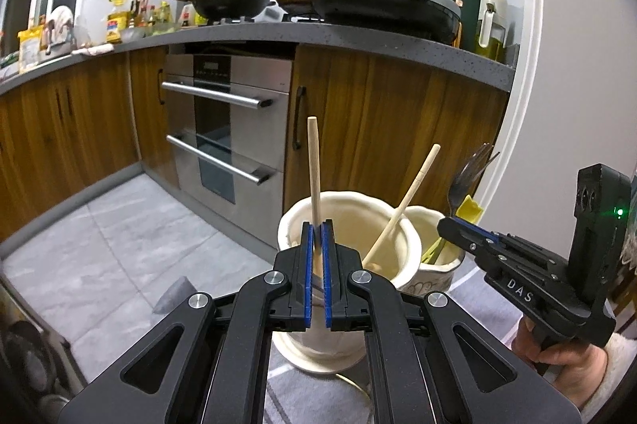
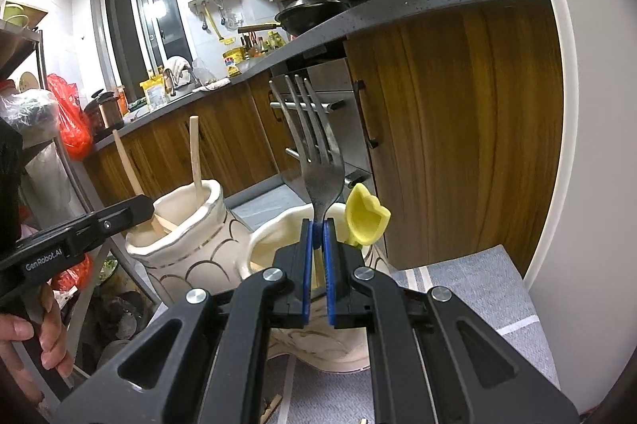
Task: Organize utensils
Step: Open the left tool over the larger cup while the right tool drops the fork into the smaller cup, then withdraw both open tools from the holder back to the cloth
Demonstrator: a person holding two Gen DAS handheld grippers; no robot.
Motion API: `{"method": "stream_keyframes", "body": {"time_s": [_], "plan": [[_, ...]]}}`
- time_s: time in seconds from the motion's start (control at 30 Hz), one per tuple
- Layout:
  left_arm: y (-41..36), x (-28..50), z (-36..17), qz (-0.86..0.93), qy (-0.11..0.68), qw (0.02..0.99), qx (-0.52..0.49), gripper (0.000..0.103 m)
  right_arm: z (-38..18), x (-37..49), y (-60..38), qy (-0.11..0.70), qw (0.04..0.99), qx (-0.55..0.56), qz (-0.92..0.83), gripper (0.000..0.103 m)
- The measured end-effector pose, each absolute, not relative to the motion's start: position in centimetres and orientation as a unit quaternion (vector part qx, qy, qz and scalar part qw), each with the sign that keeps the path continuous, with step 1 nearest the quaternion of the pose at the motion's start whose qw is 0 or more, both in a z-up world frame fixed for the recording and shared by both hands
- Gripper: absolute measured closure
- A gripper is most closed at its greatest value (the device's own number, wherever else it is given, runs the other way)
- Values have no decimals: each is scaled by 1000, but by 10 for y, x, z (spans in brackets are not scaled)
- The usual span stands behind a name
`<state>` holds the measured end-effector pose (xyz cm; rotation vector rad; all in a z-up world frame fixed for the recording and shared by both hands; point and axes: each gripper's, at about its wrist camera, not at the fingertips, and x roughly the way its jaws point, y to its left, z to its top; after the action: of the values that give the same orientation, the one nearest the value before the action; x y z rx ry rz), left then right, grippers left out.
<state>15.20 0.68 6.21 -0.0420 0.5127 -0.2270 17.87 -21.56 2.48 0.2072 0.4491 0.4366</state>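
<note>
Two cream ceramic holders stand touching side by side on a grey cloth with pale stripes that covers the tabletop, close to its far edge, with wooden kitchen cabinets behind.

The left hand-held gripper [image 1: 317,225] is pinching a wooden chopstick [image 1: 313,161] partway along its shaft, holding it upright with its lower end inside the larger holder [image 1: 302,221]. A second chopstick [image 1: 402,205] already leans inside that same holder. The right hand-held gripper [image 2: 317,225] is pinching the neck of a metal fork [image 2: 314,145], tines up, its handle reaching down into the smaller holder [image 2: 270,237]. A yellow plastic utensil [image 2: 366,217] already stands in that holder, just beside the fork.

The step in hand looks like the drop-off: each utensil is sorted to its own holder and lowered in. The next move likely calls for both sets of jaws to part so the chopstick and fork settle against the holders' walls, then for each hand-held gripper to lift straight up and clear without catching the utensils.

Both tools point forward and slightly downward over the holders' rims. The person's right hand [image 1: 565,356], in a fluffy white sleeve, grips its handle at the tabletop's right side; the left hand [image 2: 28,344] holds the other at the left.
</note>
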Motion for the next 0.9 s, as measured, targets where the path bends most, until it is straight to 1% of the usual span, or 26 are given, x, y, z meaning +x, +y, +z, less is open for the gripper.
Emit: {"method": "stream_keyframes", "body": {"time_s": [0.13,0.3,0.33,0.4,0.43,0.47,0.6,0.63,0.67,0.7,0.73,0.77,0.8,0.83,0.87,0.9], "plan": [[9,151,63,-107,252,962,-20,97,26,181,-218,223,945,109,212,97],[7,147,64,-104,249,963,-11,94,25,182,-217,225,945,114,210,96],[6,147,64,-103,248,963,-8,92,26,182,-217,225,945,114,210,95],[5,145,65,-102,245,964,-6,87,26,181,-217,221,944,116,214,86],[5,144,65,-99,245,965,-6,75,26,179,-217,218,945,116,214,77],[6,142,66,-96,242,965,-9,67,26,178,-219,216,946,117,214,68],[13,136,69,-96,234,967,-25,67,28,172,-224,208,945,127,220,64],[14,134,70,-94,232,968,-27,63,29,170,-226,205,945,128,221,59],[14,134,71,-93,231,968,-29,50,29,168,-227,202,945,130,223,53],[16,131,72,-90,224,970,-34,43,30,165,-229,197,945,132,224,50],[18,127,74,-88,218,971,-38,33,32,161,-231,192,946,132,225,46],[20,124,75,-87,211,973,-42,26,33,157,-233,187,947,130,226,42],[22,122,77,-87,207,973,-45,25,35,154,-235,182,948,128,226,40],[23,118,79,-85,202,975,-48,22,37,148,-237,176,950,126,224,33],[26,114,81,-84,197,975,-51,16,39,143,-241,170,952,124,224,29],[27,111,82,-82,193,976,-53,12,42,139,-243,165,953,123,223,27]]}}
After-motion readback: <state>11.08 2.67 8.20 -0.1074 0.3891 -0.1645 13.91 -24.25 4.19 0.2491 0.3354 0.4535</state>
